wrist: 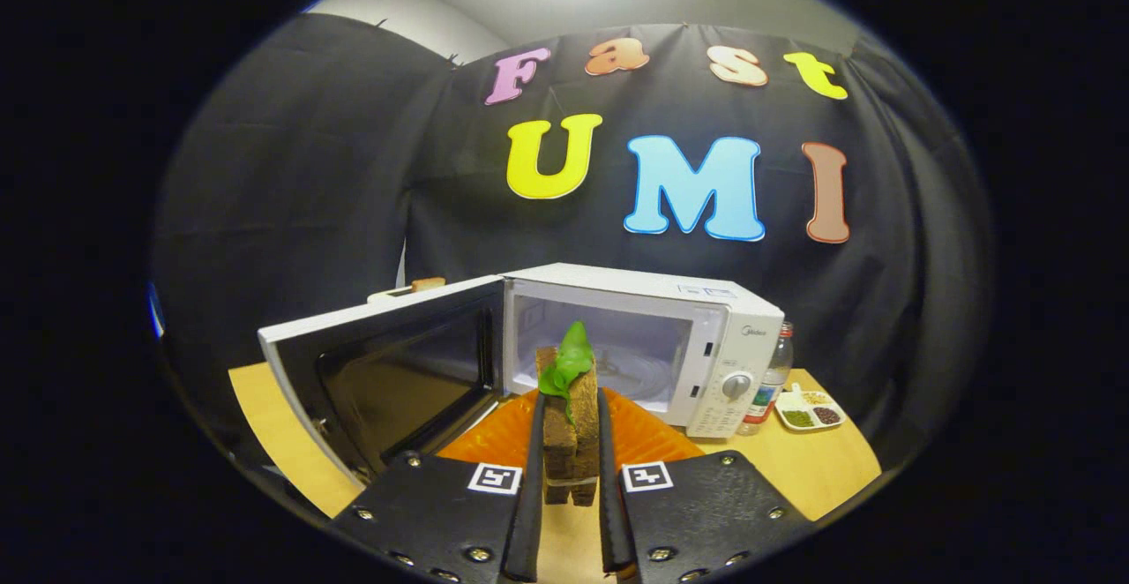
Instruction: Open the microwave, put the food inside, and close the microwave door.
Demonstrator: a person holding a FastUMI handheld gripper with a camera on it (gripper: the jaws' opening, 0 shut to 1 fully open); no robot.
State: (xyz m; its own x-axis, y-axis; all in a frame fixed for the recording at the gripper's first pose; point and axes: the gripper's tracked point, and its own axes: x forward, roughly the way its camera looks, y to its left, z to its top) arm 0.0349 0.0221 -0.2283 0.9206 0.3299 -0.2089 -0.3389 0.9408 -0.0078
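The hand-held gripper (570, 430) squeezes the sandwich (570, 416) by its flat sides; it looks soft, light and crumbly, facing the open microwave (706, 337).

a clear bottle (774, 377) beside a small divided dish (810, 411) of beans — both on the wooden table (820, 469).

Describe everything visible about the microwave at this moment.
The microwave is a white countertop box standing upright on the wooden table. Its dark-windowed door is swung wide open on its side hinge, showing a pale, lit cavity with a turntable. A control panel with a round knob is beside the cavity. A bottle stands beside it.
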